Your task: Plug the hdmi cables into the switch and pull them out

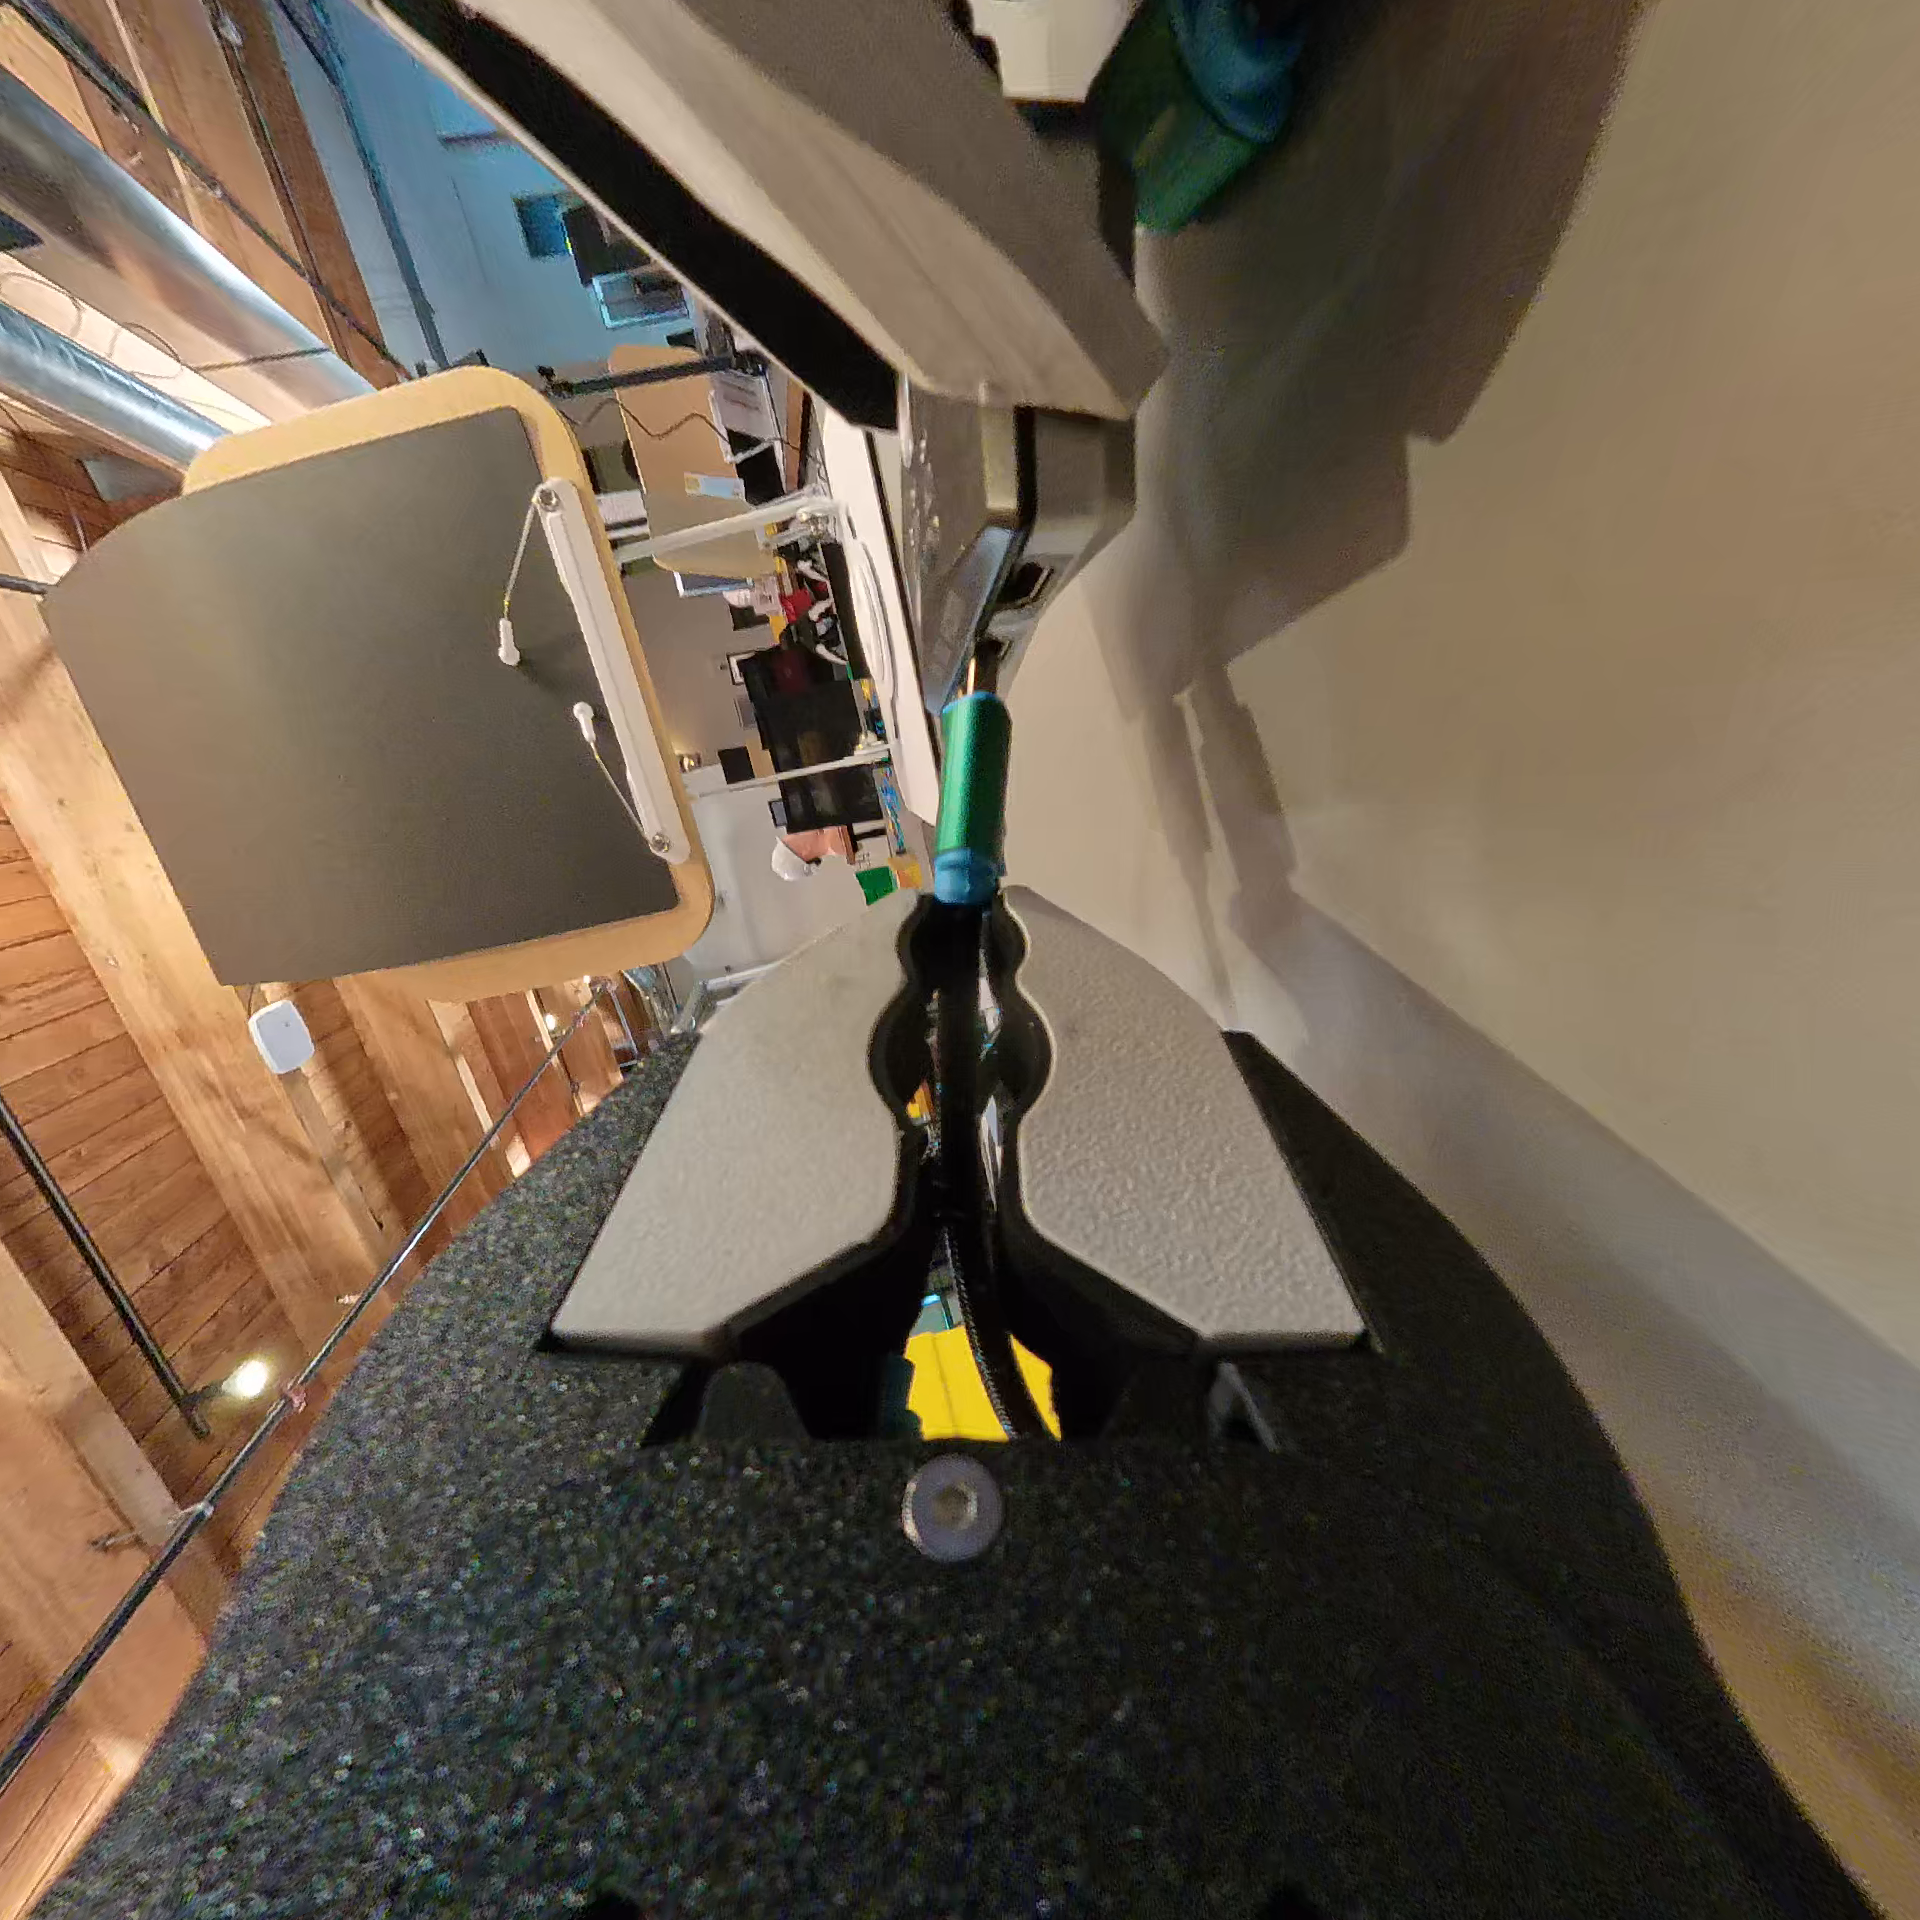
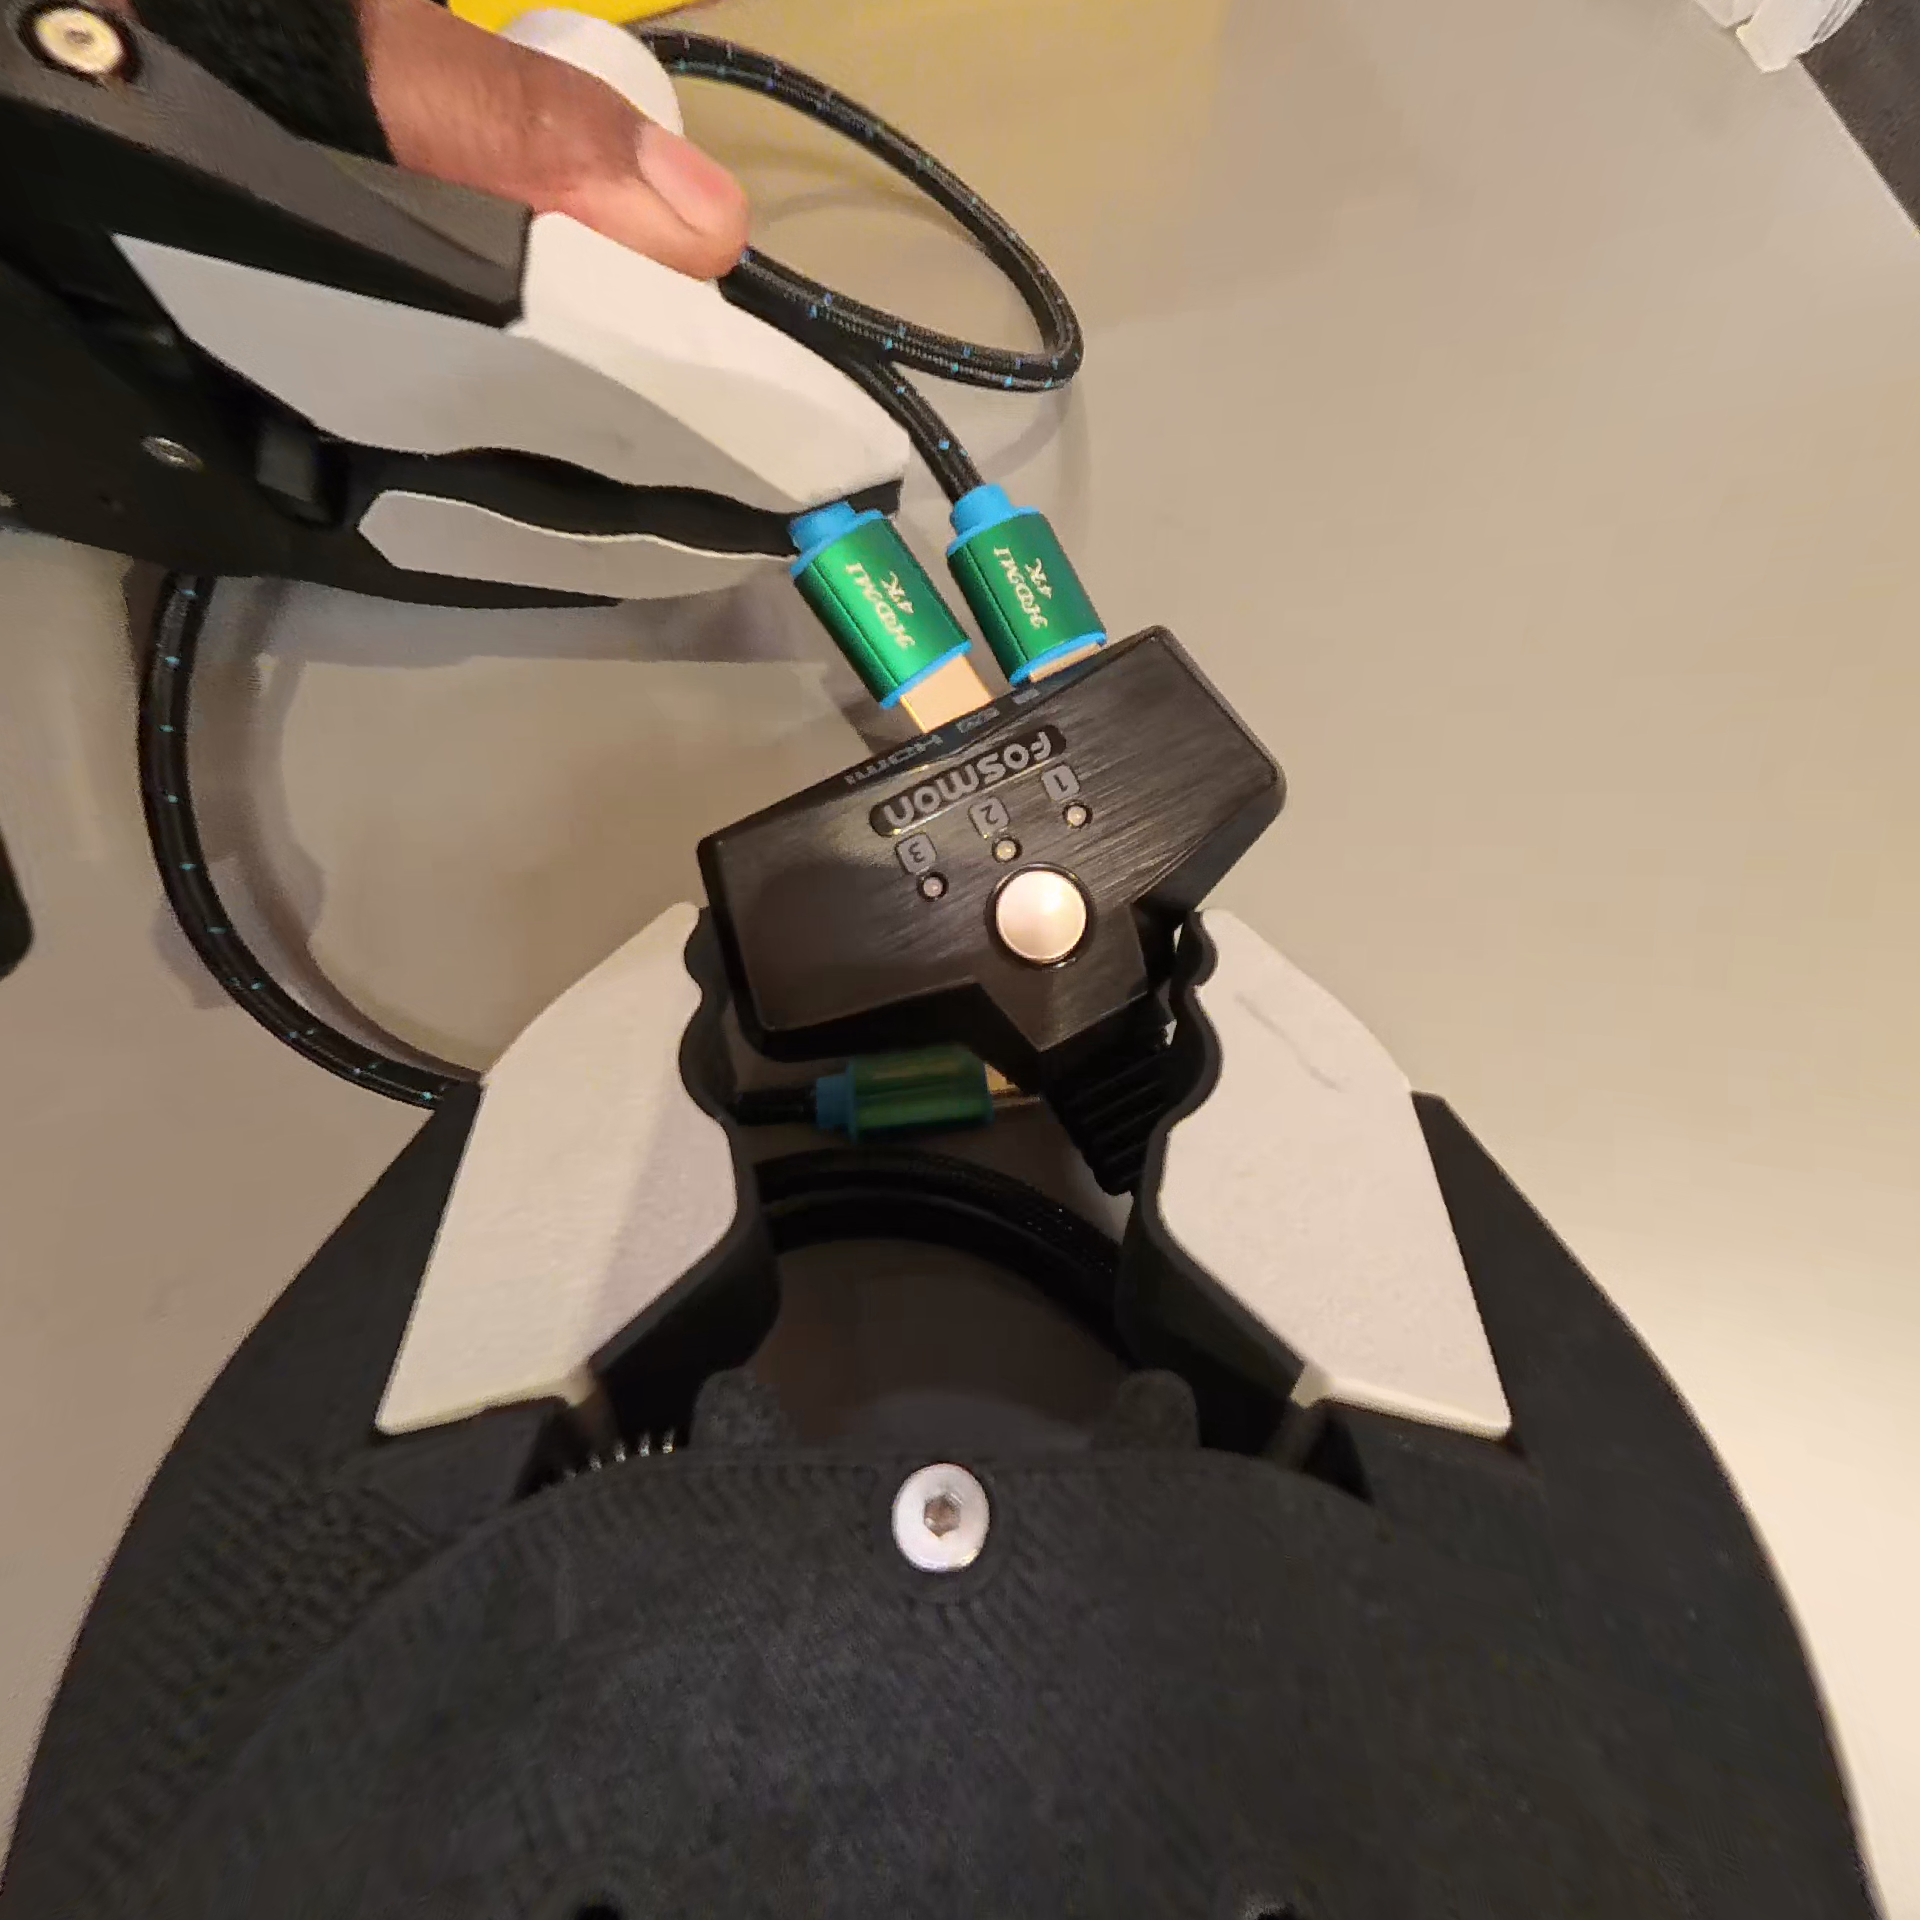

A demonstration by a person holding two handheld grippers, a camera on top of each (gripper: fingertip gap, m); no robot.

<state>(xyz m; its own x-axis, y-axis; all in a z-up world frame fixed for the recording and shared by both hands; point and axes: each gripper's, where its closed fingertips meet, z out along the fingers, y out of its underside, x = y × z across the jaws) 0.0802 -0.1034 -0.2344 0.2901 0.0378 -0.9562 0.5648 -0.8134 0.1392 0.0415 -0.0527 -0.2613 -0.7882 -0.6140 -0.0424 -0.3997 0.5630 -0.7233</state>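
Pinching braided cable, left hand-held gripper; right clamping brushed-metal switch.

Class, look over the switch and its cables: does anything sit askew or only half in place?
Yes. The left green plug shows bare gold tip at the black switch, so it is not fully seated, while the right green plug sits deeper.

My left wrist cam is rolled sideways, close along the green metal-shelled HDMI plug. Right cam looks steeply down, close on the black brushed-metal switch box; both views share them.
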